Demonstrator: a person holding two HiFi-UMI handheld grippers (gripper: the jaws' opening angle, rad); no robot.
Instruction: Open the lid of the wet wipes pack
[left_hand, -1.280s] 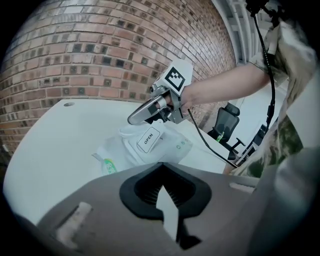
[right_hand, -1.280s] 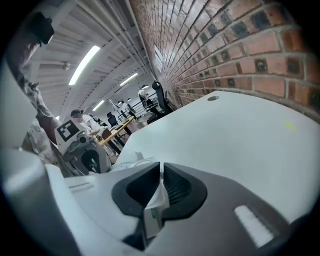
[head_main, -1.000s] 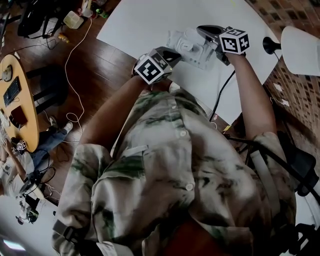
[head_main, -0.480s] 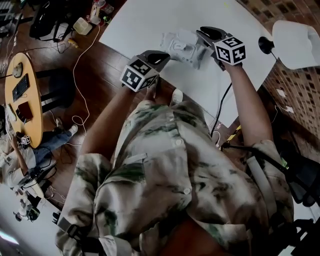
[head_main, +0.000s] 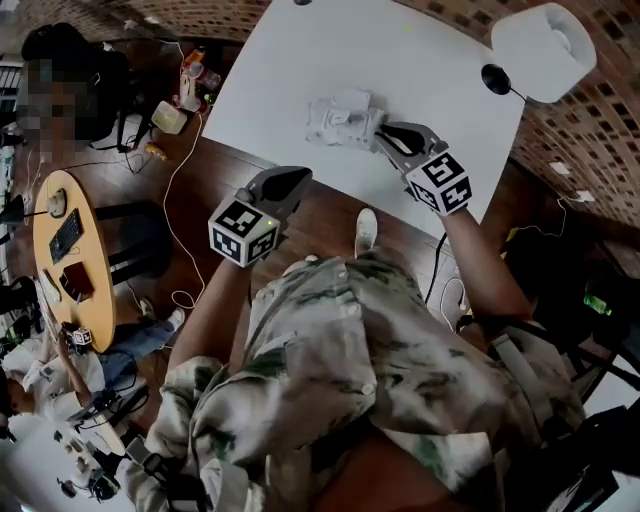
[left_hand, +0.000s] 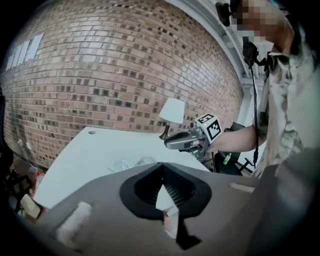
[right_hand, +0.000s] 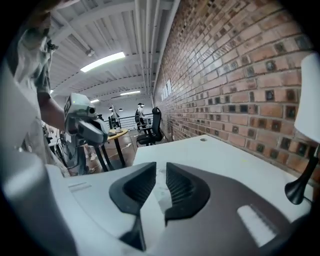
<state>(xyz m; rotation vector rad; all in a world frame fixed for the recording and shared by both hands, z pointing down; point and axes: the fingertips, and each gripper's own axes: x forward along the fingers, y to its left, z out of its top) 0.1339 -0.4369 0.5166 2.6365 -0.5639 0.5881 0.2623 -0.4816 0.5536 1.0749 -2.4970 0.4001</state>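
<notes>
The wet wipes pack (head_main: 343, 120), pale and crumpled with a white lid patch on top, lies on the white table (head_main: 300, 50); it also shows in the left gripper view as the pack (left_hand: 132, 163). I cannot tell whether its lid is up. My right gripper (head_main: 385, 135) points at the pack's right end, just short of it, jaws a narrow gap apart with nothing between them (right_hand: 161, 182). My left gripper (head_main: 290, 182) hangs off the table's near edge above the wooden floor, jaws closed tip to tip and empty (left_hand: 161, 167).
A white-shaded lamp (head_main: 543, 38) on a black foot (head_main: 493, 78) stands at the table's far right corner. A round wooden table (head_main: 70, 255) with small items sits left on the floor, with cables (head_main: 170, 170) beside it. A brick wall runs behind the white table.
Both grippers have drawn back from the pack toward the body. The left one has left the table edge. The pack now lies free on the table.
</notes>
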